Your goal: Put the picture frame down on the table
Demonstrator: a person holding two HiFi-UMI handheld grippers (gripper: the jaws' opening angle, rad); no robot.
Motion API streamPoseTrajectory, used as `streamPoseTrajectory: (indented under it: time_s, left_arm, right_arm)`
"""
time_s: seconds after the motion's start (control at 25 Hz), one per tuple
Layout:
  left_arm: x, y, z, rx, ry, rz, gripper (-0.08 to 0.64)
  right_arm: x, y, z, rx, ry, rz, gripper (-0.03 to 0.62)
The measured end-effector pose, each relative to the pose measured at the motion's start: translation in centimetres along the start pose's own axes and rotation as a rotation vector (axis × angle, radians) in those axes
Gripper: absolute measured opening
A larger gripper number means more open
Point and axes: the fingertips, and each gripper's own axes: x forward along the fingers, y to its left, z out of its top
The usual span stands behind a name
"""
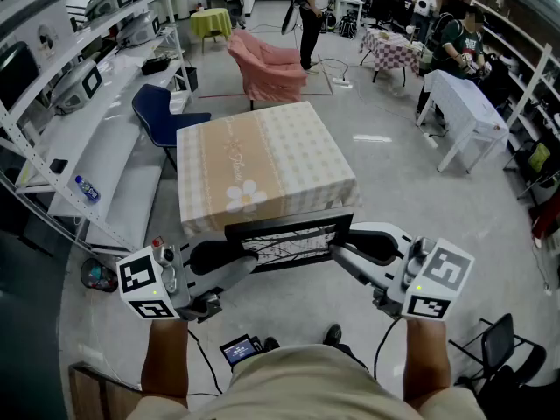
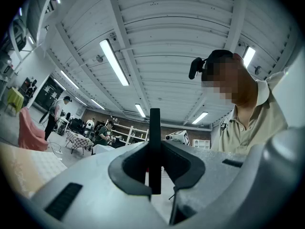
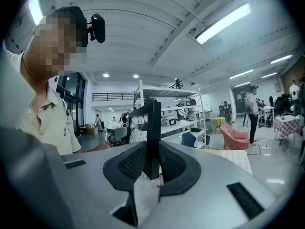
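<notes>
The picture frame [image 1: 293, 239] hung in the lower middle of the head view, in the air at the near edge of the desk [image 1: 262, 143] and not yet resting on it. The left gripper [image 1: 234, 256] pinched its left end and the right gripper [image 1: 343, 247] its right end. In each gripper view the dark pads were pressed onto a thin black edge of the frame standing between them. The frame's long axis ran left to right across the picture, from one gripper to the other. Its printed face was tilted up toward the camera, with the top edge lying toward the desk. To do this step well, both grippers would probably need to carry the frame forward together over the checked cloth, keeping its ends level so it did not twist. They could then lower it until it lay flat and steady on the desk. Neither pinch should be eased before the desk bore the weight, or one end could drop.
</notes>
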Motion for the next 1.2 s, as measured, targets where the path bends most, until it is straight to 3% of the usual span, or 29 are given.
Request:
streamPoseTrajectory:
  time_s: [0.64,1.0,1.2]
  left_arm:
    - [-0.8,0.7,-0.8,-0.04,0.002,-0.065,0.074]
    - [1.8,3.1,-1.5,-0.083,-0.003,-0.062,0.074]
    - [6.3,5.3,-2.0,-0.089,0.01,-0.033,0.074]
  right_arm:
    - [0.5,0.5,-0.9,0.017,0.02,-0.071,0.071]
    - [-0.5,-2.8,-1.1,0.049,0.029,-0.064,0.071]
    - [-2.8,-7.4,-1.0,0.061,0.014,-0.037,0.071]
